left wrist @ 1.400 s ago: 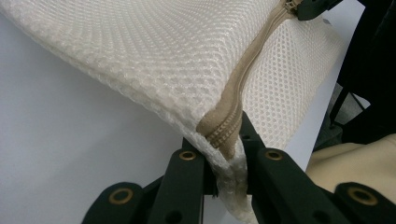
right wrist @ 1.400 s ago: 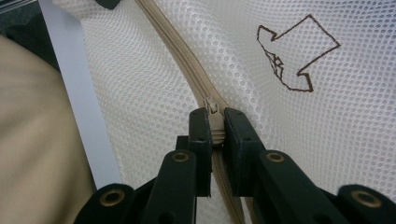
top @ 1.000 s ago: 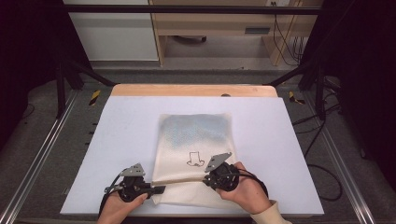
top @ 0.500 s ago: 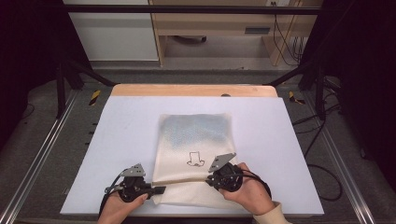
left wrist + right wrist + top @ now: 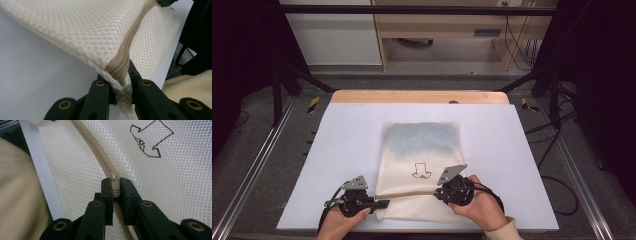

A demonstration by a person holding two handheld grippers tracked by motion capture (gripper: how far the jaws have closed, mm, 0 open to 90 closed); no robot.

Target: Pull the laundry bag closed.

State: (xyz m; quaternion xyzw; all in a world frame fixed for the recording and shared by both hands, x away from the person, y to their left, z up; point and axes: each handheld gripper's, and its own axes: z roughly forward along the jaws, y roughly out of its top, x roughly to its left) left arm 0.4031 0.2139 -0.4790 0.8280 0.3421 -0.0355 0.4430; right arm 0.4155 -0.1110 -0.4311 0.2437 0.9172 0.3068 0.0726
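We have mesh bag [image 5: 419, 170] flat at near centre of table [image 5: 337, 150]. Left gripper [image 5: 120, 82] pinches zipper [image 5: 100, 155] end at bag's near-left corner; right gripper [image 5: 113, 185] pinches slider [image 5: 113, 177] near right end. Step, we judge: zip travel. Next: left anchors, right draws slider along the zip line.

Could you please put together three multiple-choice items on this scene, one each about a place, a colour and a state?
1. Where does the mesh bag lie?
A) on the white table
B) on the floor
C) on a shelf

2. What colour is the zipper?
A) red
B) beige
C) black

3. What is the right gripper doing?
A) standing open
B) gripping a cable
C) clamping the zipper

Answers: 1 A, the high view shows it flat on the tabletop; 2 B, its tape is tan; 3 C, the jaws pinch the slider.
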